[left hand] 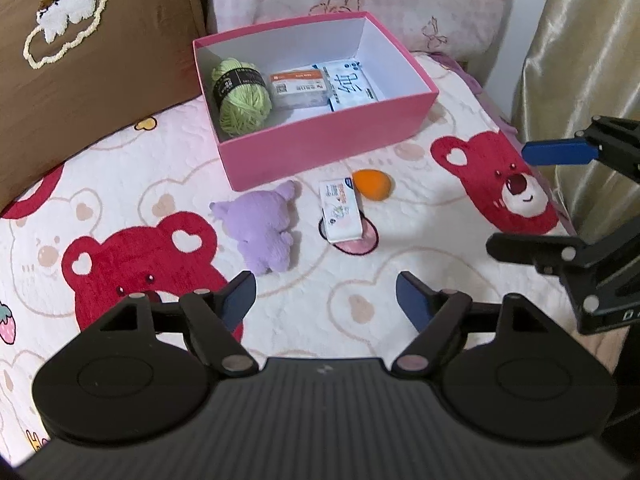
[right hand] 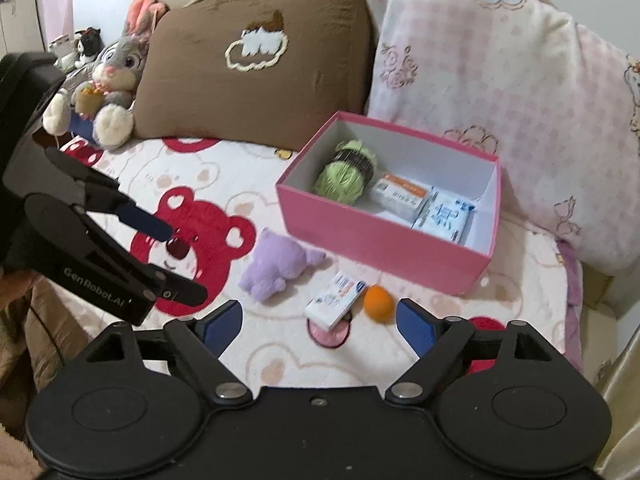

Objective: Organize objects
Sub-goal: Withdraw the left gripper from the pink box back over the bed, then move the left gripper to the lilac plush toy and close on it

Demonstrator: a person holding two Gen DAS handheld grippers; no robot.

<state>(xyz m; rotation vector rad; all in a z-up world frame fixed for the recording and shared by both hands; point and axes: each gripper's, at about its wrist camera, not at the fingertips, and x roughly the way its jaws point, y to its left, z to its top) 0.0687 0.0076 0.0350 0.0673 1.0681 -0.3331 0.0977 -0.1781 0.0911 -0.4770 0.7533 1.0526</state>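
Your bed [left hand: 400, 320] carries everything, under a soft quilted cover printed with red bears and pale hearts. At its head lean a brown plush pillow [right hand: 256, 68] with a stitched cloud and a pink checked pillow [right hand: 500, 92]; a grey plush rabbit [right hand: 108, 84] sits beside the brown one.

The pink cardboard box [left hand: 328, 140] stands open near the pillows, rectangular, white inside. In it lie a green yarn ball [left hand: 240, 96] with a dark paper band, a small orange-and-white carton [left hand: 298, 90] and a blue-and-white soft pack [left hand: 354, 84], side by side.

On the cover in front of the box lie a fuzzy purple plush toy [left hand: 264, 228], a flat white printed carton [left hand: 340, 216] and a rounded orange sponge [left hand: 372, 185], the sponge just beside the carton's far end.

Your left gripper [left hand: 326, 300] has its blue-padded fingers spread wide, holding nothing and touching nothing, above the cover near the plush toy. Your right gripper [right hand: 320, 316] is likewise wide apart and empty, with the white carton and sponge showing between its fingers farther on, untouched.
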